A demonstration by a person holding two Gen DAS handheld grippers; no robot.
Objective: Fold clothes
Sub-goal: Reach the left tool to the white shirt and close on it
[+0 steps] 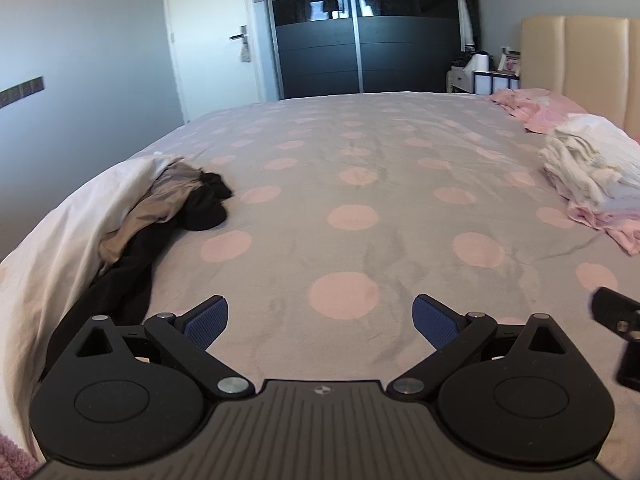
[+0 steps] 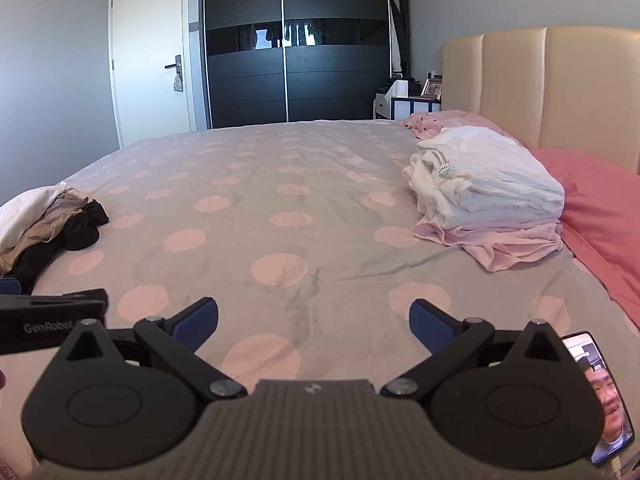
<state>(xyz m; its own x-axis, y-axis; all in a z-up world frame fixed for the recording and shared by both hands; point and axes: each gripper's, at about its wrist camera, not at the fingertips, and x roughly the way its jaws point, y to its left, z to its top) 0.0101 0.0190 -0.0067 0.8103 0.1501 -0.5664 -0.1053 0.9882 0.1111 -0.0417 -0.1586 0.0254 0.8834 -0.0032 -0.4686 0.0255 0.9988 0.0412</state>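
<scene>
Left tongs (image 1: pixel 320 322), right tongs (image 2: pixel 314 322) level, spread, empty

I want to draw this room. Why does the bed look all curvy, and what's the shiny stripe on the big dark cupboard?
Left wrist view: the fisheye lens bends the bed edge round, and the other tongs smear at the right edge. Right wrist view: the wardrobe has a glossy band reflecting bright shapes; the folded pile looks sharp.

A home bedroom: spotted bed (image 2: pixel 280 184), padded headboard (image 2: pixel 540 84), dark wardrobe (image 2: pixel 296 44) (sliding doors).
</scene>
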